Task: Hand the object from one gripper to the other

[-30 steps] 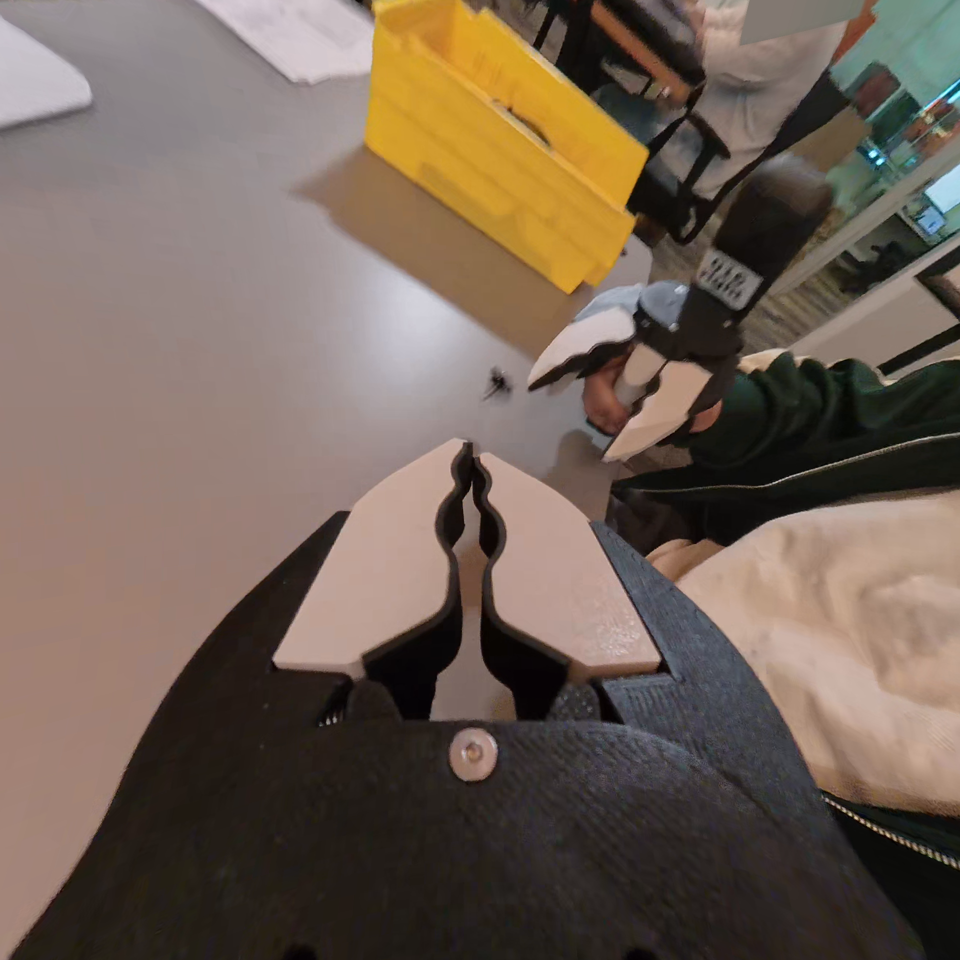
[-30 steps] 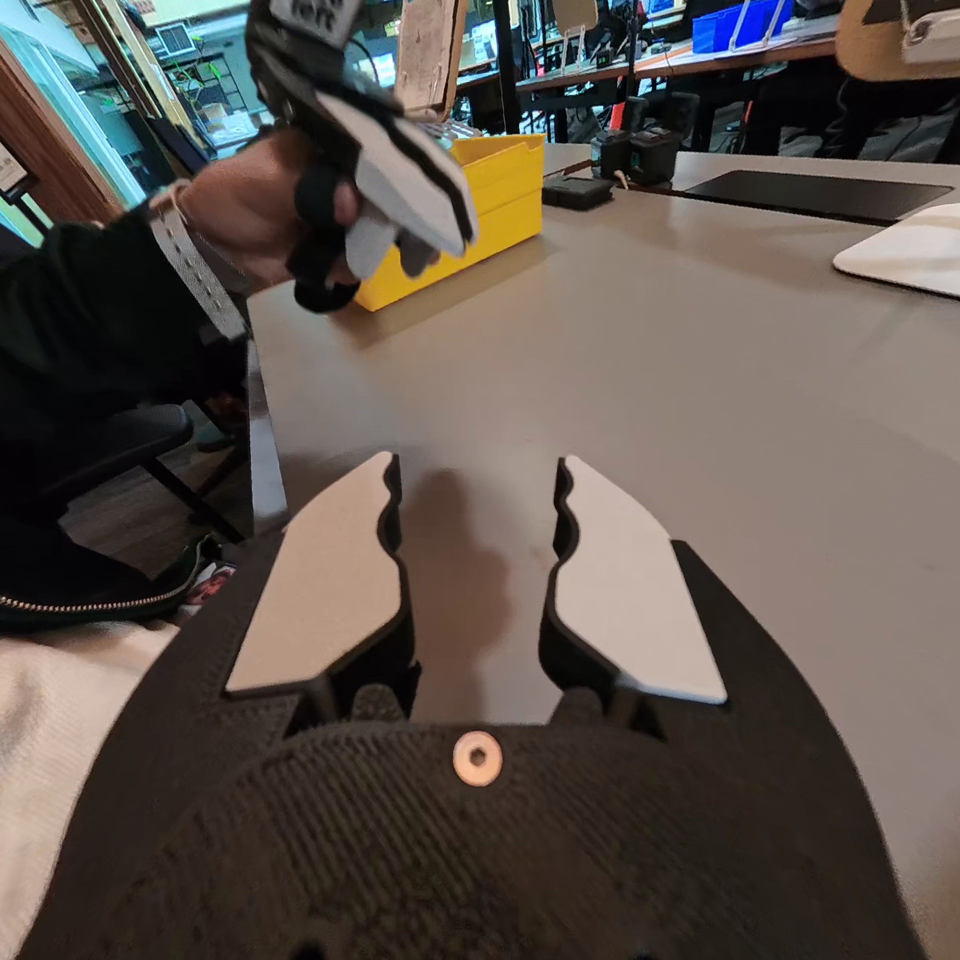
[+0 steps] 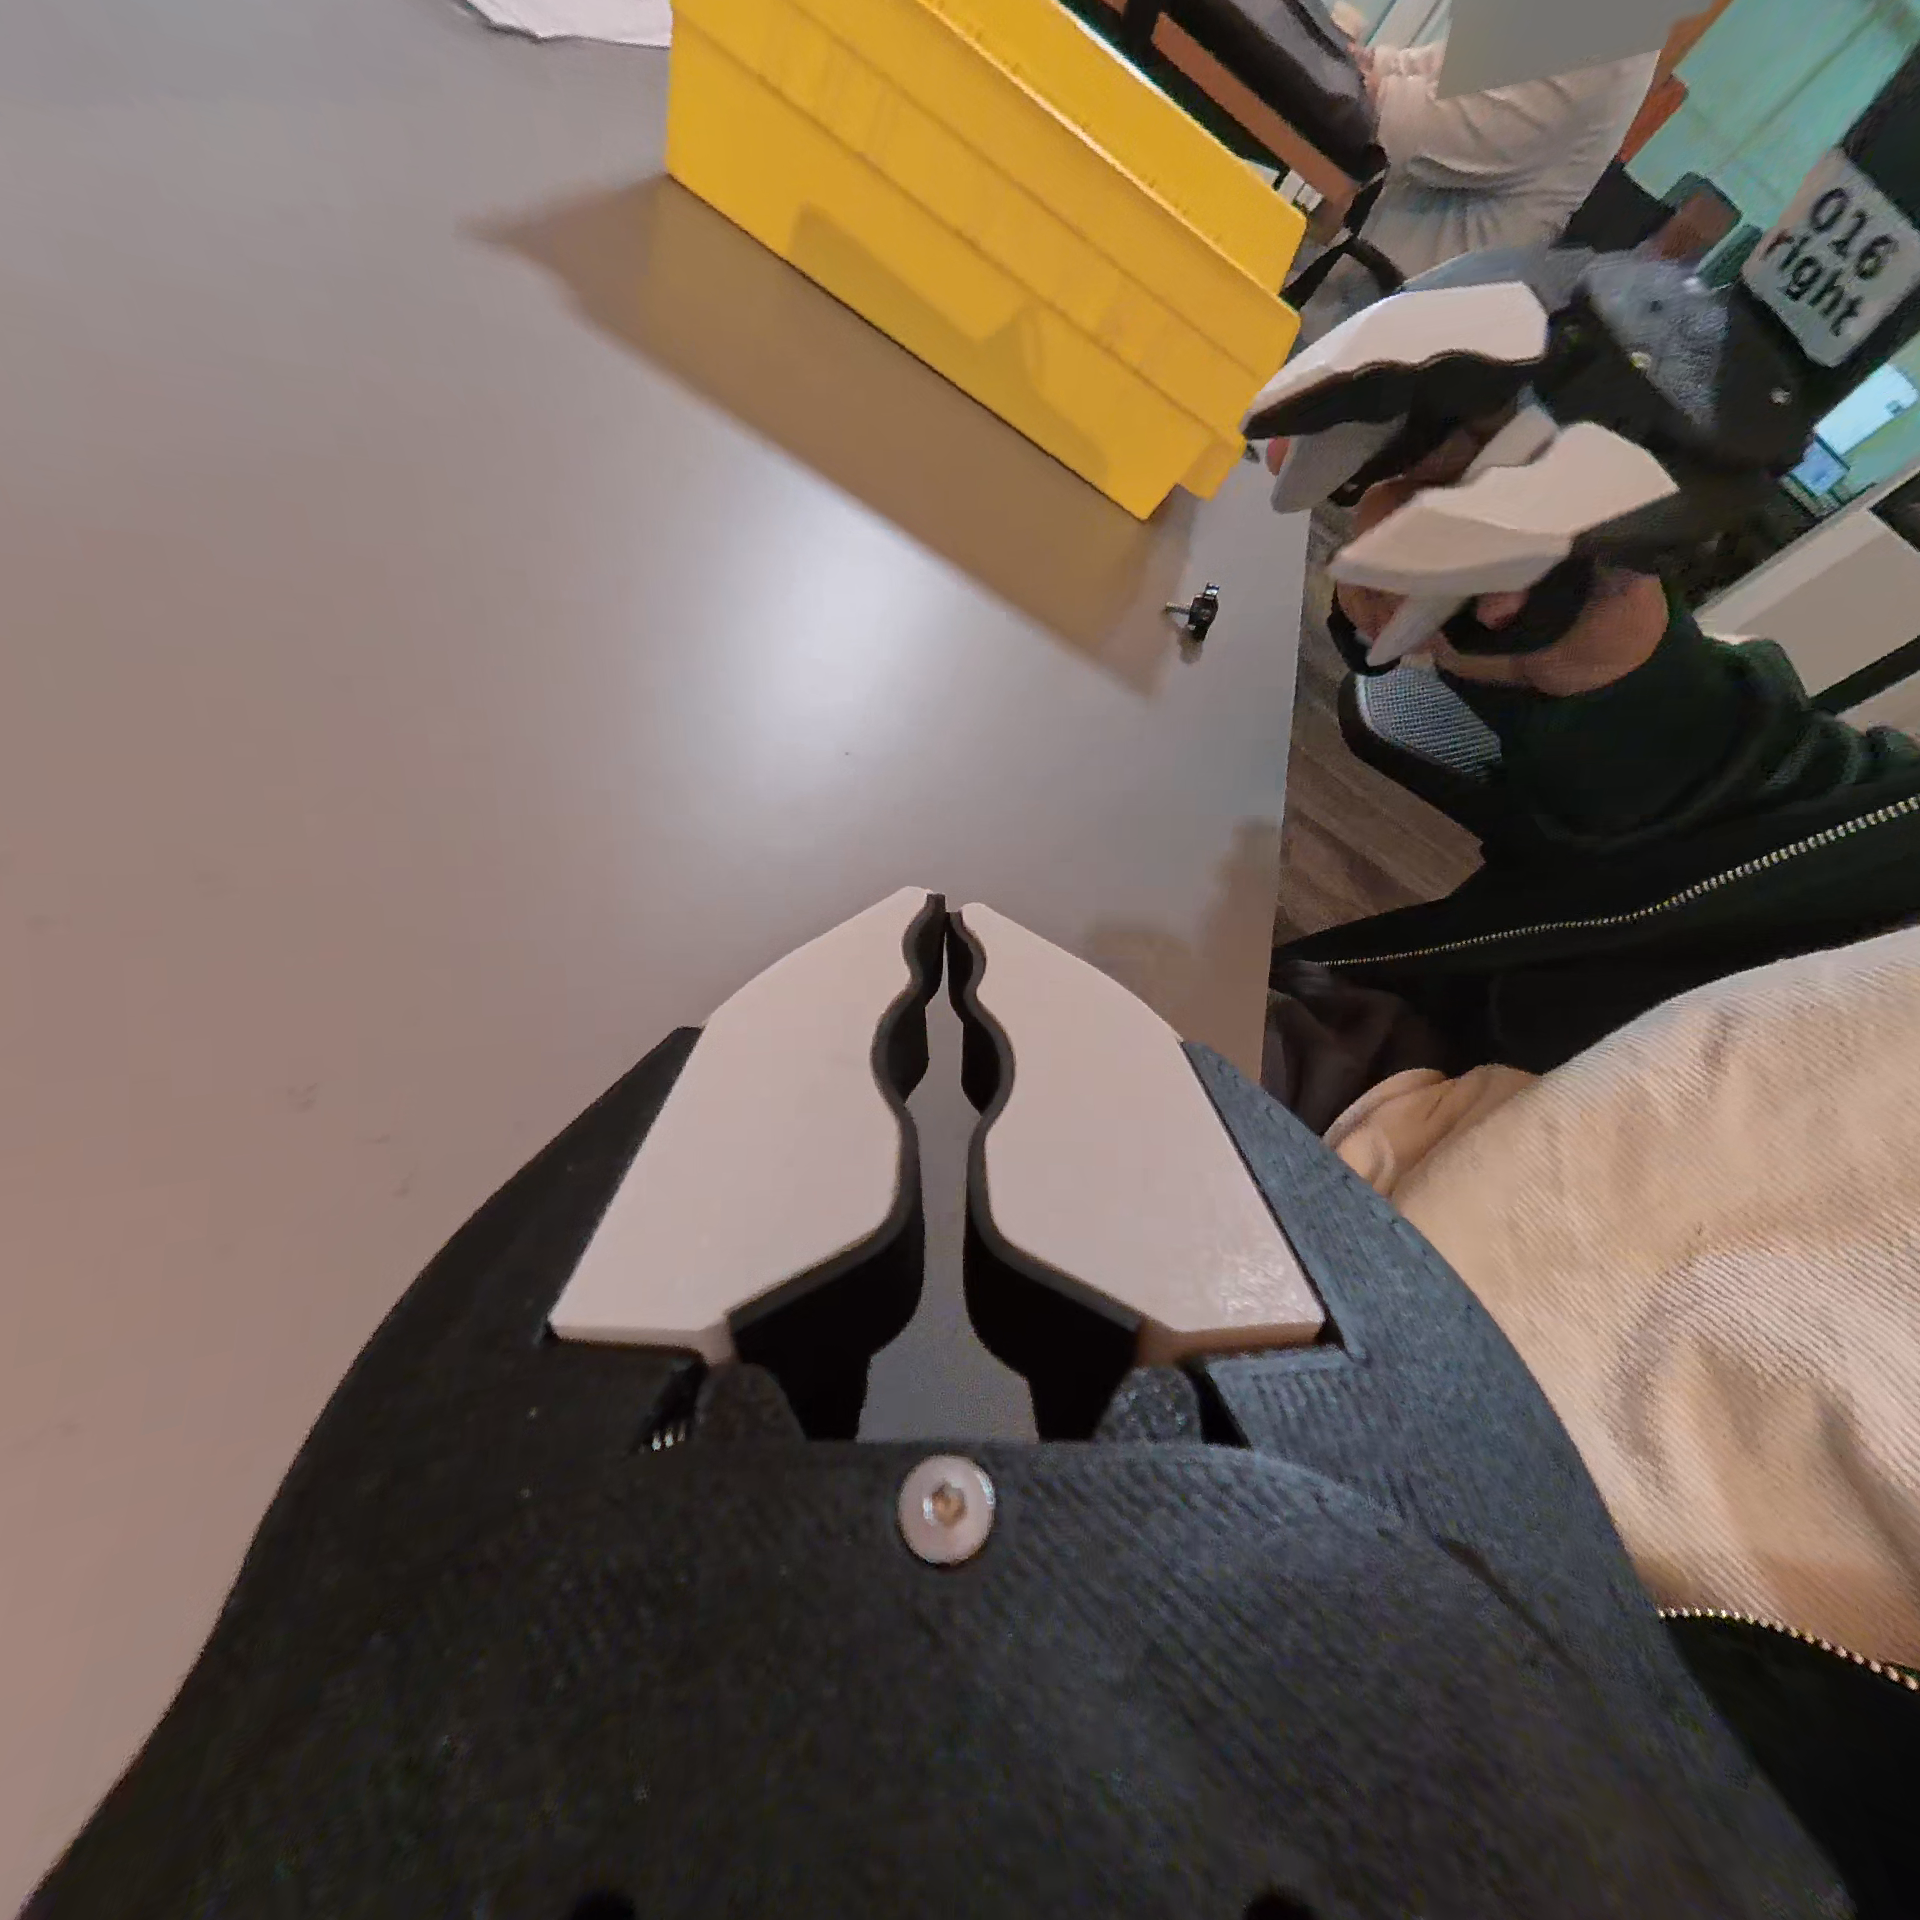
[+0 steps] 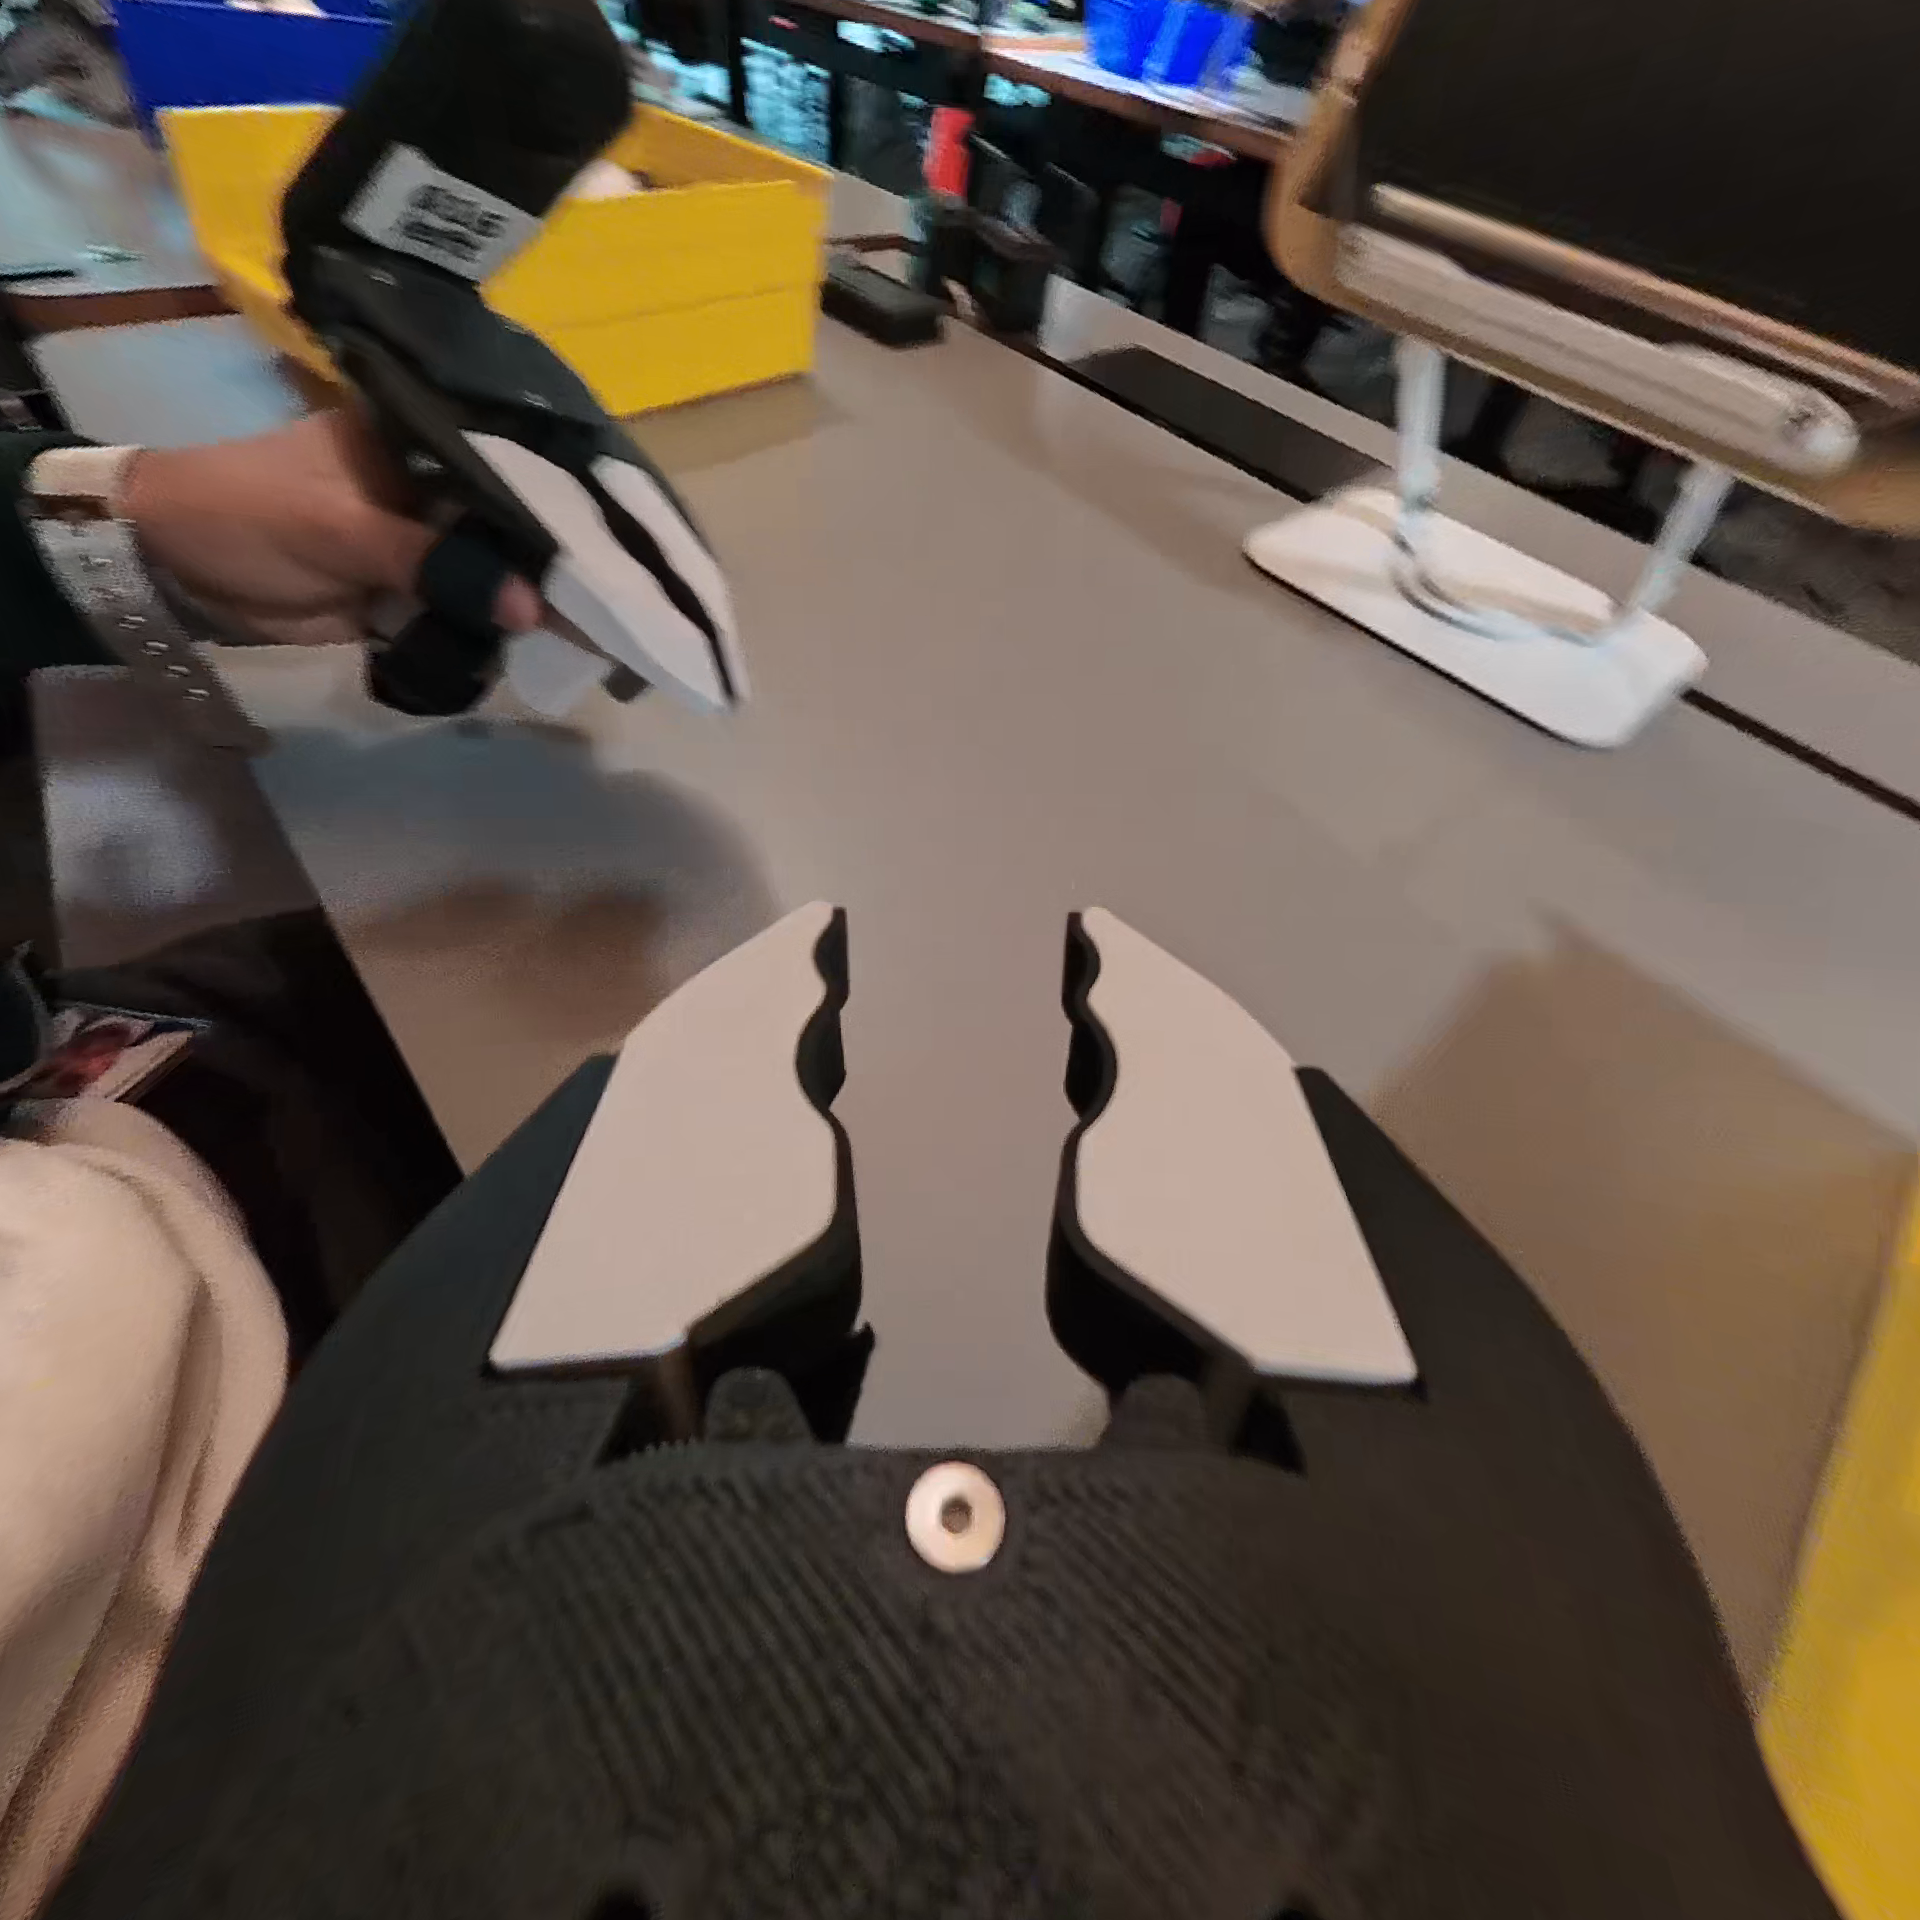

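A small black knob-headed screw [image 3: 1195, 613] lies on the grey table [image 3: 416, 623] near its right edge, below the yellow bin. My left gripper [image 3: 943, 916] is shut and empty, low over the table and well short of the screw. It also shows in the right wrist view [image 4: 722, 691], held in a hand at the upper left, tips pointing down. My right gripper [image 4: 954, 920] is open and empty above the table. In the left wrist view it [image 3: 1299, 494] hovers off the table's edge, to the right of the screw. I cannot make out the screw in the blurred right wrist view.
A yellow bin [image 3: 987, 208] stands at the back of the table and also shows in the right wrist view [image 4: 675, 270]. A monitor on a white stand [image 4: 1475, 613] is at the right. Another yellow bin's edge [image 4: 1860, 1558] is close on the right. A person sits behind the table [image 3: 1507, 135]. The grippers' ends are close to 15 cm from one another.
The right view has swung to the right and now takes in the monitor stand. The left gripper has come lower toward the table. In the left view the right gripper appears higher and nearer. Both jaws are unchanged.
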Tool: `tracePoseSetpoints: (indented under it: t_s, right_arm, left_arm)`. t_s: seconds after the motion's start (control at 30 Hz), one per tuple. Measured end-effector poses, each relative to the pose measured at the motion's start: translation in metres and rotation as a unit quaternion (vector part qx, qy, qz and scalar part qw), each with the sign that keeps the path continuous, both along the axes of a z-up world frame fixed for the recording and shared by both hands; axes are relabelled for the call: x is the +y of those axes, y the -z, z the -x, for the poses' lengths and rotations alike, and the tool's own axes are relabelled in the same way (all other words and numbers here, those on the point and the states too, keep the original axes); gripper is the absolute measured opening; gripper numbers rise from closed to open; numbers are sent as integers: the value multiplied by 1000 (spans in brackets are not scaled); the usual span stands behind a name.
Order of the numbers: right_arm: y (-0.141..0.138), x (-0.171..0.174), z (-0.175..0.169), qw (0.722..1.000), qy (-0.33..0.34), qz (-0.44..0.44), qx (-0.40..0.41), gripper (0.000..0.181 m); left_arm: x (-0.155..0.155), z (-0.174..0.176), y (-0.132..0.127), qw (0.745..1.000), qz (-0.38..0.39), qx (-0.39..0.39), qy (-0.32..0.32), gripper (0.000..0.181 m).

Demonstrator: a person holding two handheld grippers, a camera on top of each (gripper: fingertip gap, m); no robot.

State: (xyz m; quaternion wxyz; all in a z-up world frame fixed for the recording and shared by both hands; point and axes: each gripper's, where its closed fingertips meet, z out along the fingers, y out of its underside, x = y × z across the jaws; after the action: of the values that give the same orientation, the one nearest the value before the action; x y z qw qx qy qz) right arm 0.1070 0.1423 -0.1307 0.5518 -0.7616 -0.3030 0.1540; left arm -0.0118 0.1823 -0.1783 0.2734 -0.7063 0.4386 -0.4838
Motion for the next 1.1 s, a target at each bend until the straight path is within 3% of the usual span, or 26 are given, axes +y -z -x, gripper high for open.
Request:
tracePoseSetpoints:
  t_s: [0.03,0.13,0.33,0.63,1.1]
  right_arm:
    - [3,-3,-18,1000,28,10,-2,40]
    - [15,-17,-65,995,88,37,-27,37]
    - [33,-38,-122,979,133,55,-143,21]
    - [77,-63,-146,963,91,164,-192,28]
    - [102,-60,-147,957,90,190,-201,28]
  left_arm:
    - [0,-1,-2,1000,-3,-7,1,0]
    - [1,-5,-8,999,-14,-30,4,0]
    - [-2,-27,-14,998,-8,-57,35,1]
    - [-21,-40,-1,995,-8,-44,92,2]
    - [-21,-42,-6,991,41,-81,93,2]
